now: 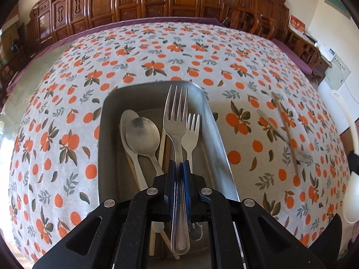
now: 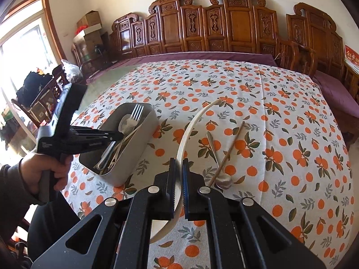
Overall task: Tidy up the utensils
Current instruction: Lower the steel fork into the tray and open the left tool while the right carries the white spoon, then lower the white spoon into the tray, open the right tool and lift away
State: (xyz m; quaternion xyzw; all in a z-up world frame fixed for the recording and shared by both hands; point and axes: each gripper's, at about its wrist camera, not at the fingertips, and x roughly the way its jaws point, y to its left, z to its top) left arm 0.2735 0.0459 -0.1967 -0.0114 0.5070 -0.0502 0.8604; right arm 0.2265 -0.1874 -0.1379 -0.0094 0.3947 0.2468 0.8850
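My left gripper is shut on the handle of a metal fork, which points forward over a grey metal tray. In the tray lie a metal spoon, a white spoon, a white plastic fork and chopsticks. My right gripper is shut on the curved handle of a white plastic ladle, held above the cloth right of the tray. The right wrist view shows the left gripper over the tray with the fork in it.
A wooden chopstick and a metal spoon lie crossed on the orange-patterned tablecloth right of the tray. A hand holds the left gripper. Carved wooden chairs line the far side of the table.
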